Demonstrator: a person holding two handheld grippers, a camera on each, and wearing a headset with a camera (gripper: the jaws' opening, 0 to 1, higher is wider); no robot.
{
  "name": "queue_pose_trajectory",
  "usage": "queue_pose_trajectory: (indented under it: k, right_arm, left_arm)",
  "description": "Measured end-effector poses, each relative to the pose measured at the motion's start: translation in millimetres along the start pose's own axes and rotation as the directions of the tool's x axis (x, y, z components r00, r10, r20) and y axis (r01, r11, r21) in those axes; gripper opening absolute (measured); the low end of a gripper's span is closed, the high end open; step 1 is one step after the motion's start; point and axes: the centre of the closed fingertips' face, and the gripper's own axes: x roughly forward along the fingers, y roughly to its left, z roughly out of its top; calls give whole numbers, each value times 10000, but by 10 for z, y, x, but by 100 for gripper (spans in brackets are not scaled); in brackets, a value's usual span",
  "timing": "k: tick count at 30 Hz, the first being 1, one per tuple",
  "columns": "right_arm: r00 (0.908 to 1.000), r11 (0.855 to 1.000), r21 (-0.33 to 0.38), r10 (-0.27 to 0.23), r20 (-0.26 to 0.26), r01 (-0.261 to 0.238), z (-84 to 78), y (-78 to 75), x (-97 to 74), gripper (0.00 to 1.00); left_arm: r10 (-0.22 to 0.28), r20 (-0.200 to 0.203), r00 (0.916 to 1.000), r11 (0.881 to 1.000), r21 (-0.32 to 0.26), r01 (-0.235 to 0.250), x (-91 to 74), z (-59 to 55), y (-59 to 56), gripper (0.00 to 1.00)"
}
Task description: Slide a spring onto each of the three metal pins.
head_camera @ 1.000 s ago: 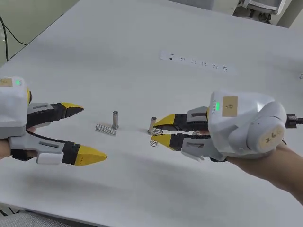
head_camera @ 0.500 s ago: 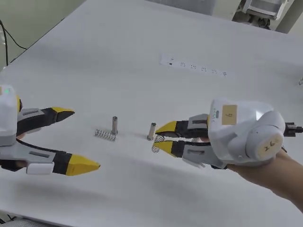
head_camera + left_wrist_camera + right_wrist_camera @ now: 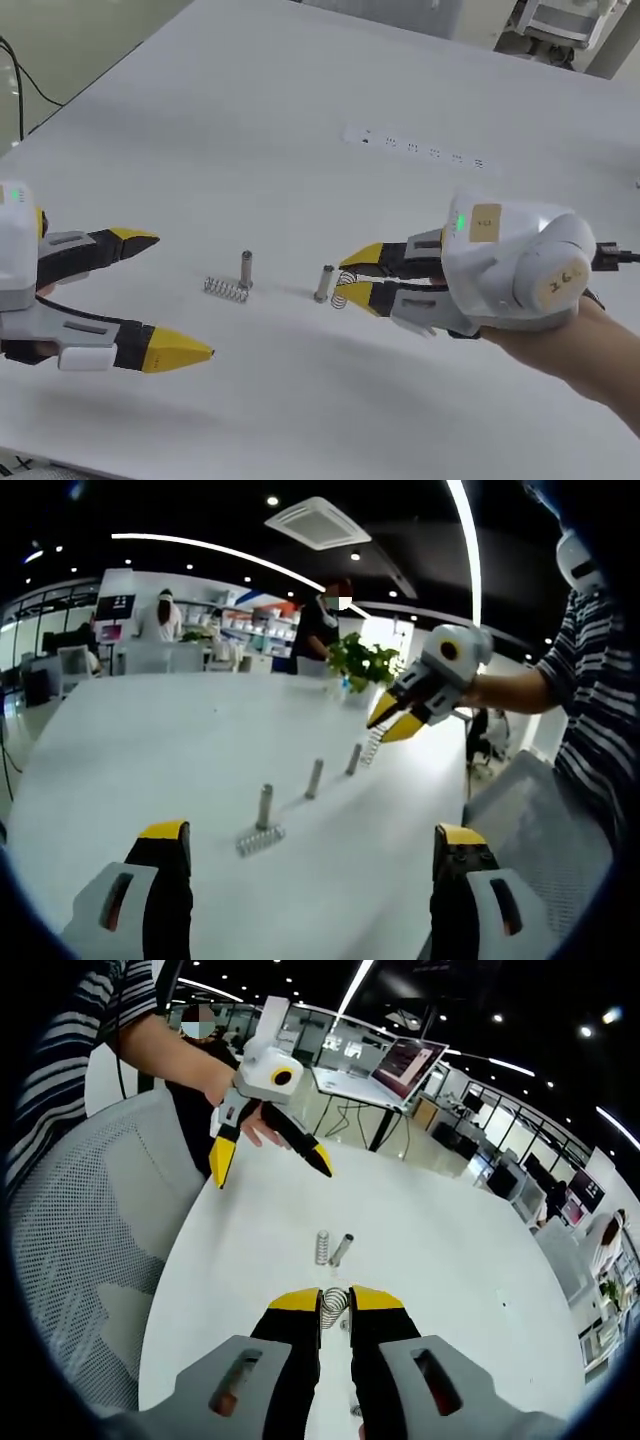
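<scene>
Two short metal pins stand upright mid-table, a left pin (image 3: 246, 268) and a middle pin (image 3: 325, 282). The left gripper view shows three pins in a row (image 3: 265, 805) (image 3: 314, 778) (image 3: 354, 758). A loose spring (image 3: 225, 290) lies beside the left pin. My right gripper (image 3: 357, 276) is shut on a second spring (image 3: 343, 291), held just right of the middle pin; the same spring (image 3: 335, 1301) sits between its yellow tips (image 3: 336, 1305). My left gripper (image 3: 163, 295) hovers open, well left of the pins, with nothing between its fingers.
A white power strip (image 3: 420, 146) lies further back on the white table (image 3: 250, 120). The table's near edge runs along the bottom left. A grey mesh chair (image 3: 70, 1260) stands beside the table. People stand in the background (image 3: 160, 620).
My right gripper has lifted the spring off the table and brought it up beside the middle pin. My left gripper has drifted slightly left, still open.
</scene>
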Motion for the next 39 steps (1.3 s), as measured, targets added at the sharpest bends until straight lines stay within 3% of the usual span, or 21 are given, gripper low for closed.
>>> queue_pose_trajectory:
  k: [6, 13, 27, 39]
  right_arm:
    - [9977, 9956, 653, -670, -115, 676, -91, -167, 33, 7]
    - [9934, 9849, 1313, -1146, 39, 1131, -70, -342, 45, 7]
    - [9916, 9724, 1956, -1295, -4, 1271, -98, -447, 169, 7]
    - [9925, 9699, 2112, -1223, -85, 1213, -129, -466, 267, 7]
  left_arm:
    - [57, 79, 10000, 10000, -44, -57, -25, -1, 1, 98]
    - [94, 84, 9999, 9999, -49, -94, -39, -14, 4, 98]
    - [212, -128, 9997, 9997, -145, -214, -67, -88, 24, 98]
    - [210, -114, 9997, 9997, -153, -212, -61, -70, 2, 98]
